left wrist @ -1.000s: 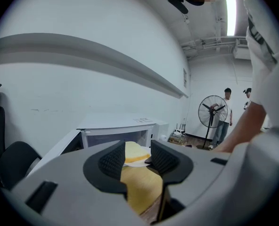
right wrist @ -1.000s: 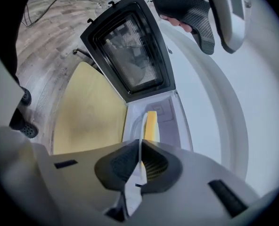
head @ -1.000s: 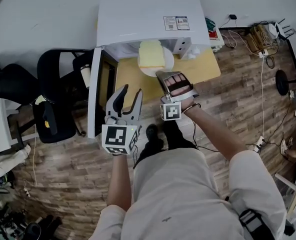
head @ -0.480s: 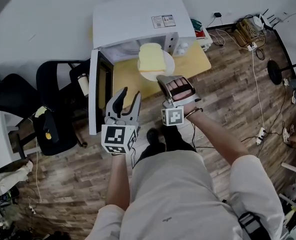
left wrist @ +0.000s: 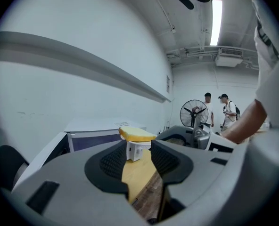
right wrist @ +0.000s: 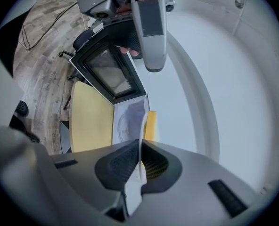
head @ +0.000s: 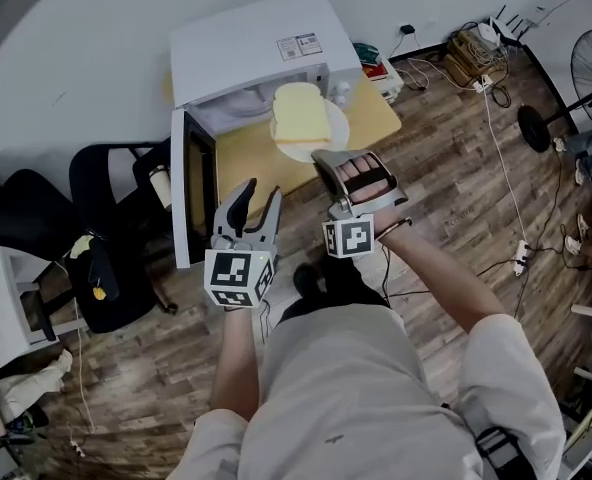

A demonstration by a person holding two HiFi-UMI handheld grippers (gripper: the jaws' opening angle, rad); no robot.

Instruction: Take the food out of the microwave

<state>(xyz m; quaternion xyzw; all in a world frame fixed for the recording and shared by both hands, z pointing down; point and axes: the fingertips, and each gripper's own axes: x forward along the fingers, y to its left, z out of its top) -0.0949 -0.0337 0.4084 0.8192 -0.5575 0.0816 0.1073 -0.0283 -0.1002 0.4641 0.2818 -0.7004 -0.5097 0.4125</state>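
Bread (head: 299, 115): on the plate (head: 338, 134), just before the microwave (head: 256, 48) mouth, above the table (head: 261, 163).
Right claw (head: 321, 154): I see it clamped on the plate's near rim.
Left claw (head: 259, 194): jaws apart, empty, beside the open door (head: 181, 203) edge.

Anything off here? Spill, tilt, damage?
Nothing stands out. The right gripper is shut on the rim of the plate, the bread slice sits on it, and nothing has spilled. The microwave door hangs open, as expected mid-task.
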